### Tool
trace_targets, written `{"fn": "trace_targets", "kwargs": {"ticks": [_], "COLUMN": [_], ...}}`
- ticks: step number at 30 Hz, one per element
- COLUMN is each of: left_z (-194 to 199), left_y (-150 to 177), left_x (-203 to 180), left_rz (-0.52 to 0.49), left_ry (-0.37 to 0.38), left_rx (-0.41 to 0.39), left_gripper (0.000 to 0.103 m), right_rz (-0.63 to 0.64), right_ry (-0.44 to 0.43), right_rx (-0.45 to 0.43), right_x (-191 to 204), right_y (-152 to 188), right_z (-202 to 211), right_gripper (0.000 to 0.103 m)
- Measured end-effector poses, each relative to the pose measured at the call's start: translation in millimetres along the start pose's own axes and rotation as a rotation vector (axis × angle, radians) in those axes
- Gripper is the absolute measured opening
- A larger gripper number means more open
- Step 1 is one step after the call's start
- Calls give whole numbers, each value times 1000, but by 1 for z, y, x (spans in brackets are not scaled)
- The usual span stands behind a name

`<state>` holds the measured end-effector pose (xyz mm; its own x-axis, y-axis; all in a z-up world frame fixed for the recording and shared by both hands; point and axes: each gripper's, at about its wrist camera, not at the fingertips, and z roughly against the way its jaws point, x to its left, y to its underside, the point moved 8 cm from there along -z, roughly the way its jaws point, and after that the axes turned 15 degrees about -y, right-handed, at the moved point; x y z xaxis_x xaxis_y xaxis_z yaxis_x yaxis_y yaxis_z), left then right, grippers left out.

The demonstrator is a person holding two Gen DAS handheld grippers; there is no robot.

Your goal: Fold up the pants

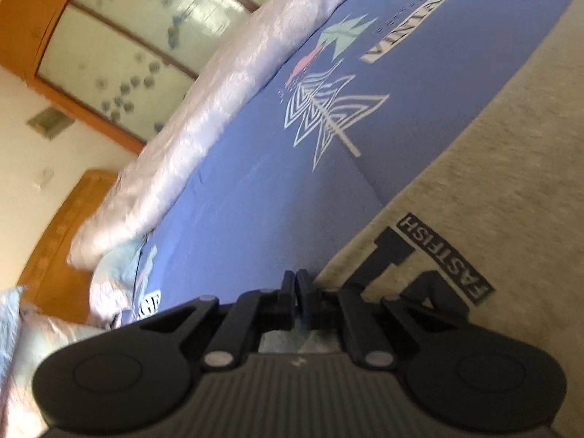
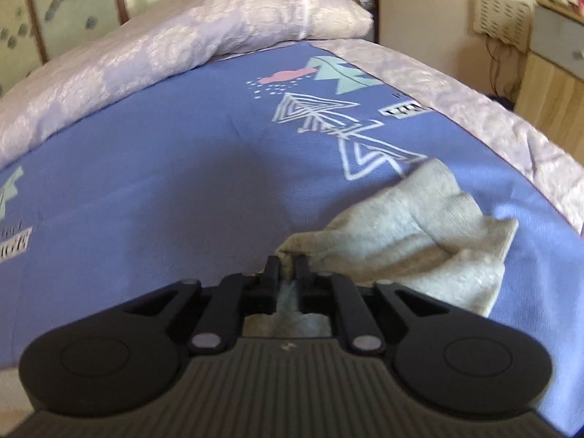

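Starting with the left wrist view: left gripper (image 1: 296, 284) has its jaws nearly together at the edge of the grey pants (image 1: 492, 226), right where the fabric meets the blue bedsheet (image 1: 237, 197). Only a thin gap shows between the fingers; can't tell if cloth is pinched in it. Pants lie flat on the sheet to the gripper's right, black "FASTFISH" print (image 1: 443, 260) facing up. Sheet has a white tree pattern (image 1: 328, 116) farther out. Pale lilac quilt (image 1: 204, 116) is bunched along the sheet's far side, with a wood-framed wardrobe (image 1: 120, 47) behind it. View is tilted and a bit blurred.

Right wrist view: right gripper (image 2: 285, 268) is clamped on a fold of the grey pants (image 2: 412, 233), cloth visible between the fingers. That end of the pants is bunched up, raised at the pinch and draping onto the bedsheet (image 2: 153, 182) to the right. Quilt (image 2: 175, 43) runs across the far side.
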<state>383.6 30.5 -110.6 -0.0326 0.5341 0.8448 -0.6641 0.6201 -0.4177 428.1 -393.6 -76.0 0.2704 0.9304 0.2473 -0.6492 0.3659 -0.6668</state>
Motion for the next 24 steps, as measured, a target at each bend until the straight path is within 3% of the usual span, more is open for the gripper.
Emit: {"fn": "trace_targets", "kwargs": {"ticks": [1, 2, 3, 6, 10, 13, 16, 20, 24], "left_z": [8, 18, 28, 67, 126, 168, 198, 208, 202], "left_y": [0, 1, 4, 25, 65, 109, 158, 208, 238], "left_x": [7, 18, 31, 76, 116, 134, 146, 160, 179], "left_rz": [13, 38, 65, 160, 265, 333, 401, 464, 520], "left_ry": [16, 28, 30, 32, 123, 194, 239, 223, 217], "left_rx": [-4, -13, -21, -26, -41, -13, 66, 155, 233], "left_gripper": [8, 9, 9, 12, 18, 22, 24, 31, 31], "right_rz": [10, 2, -12, -71, -158, -213, -303, -419, -462], "right_ry": [0, -8, -22, -97, -183, -172, -127, -90, -122], "right_rx": [23, 36, 17, -45, -113, -155, -188, -199, -195], "right_x": [1, 1, -1, -15, -48, -81, -115, -137, -128], "right_y": [-2, -3, -5, -1, 34, 81, 136, 197, 215], "right_z": [4, 12, 26, 81, 182, 257, 321, 367, 375], "right_gripper": [27, 46, 49, 49, 49, 49, 51, 51, 51]}}
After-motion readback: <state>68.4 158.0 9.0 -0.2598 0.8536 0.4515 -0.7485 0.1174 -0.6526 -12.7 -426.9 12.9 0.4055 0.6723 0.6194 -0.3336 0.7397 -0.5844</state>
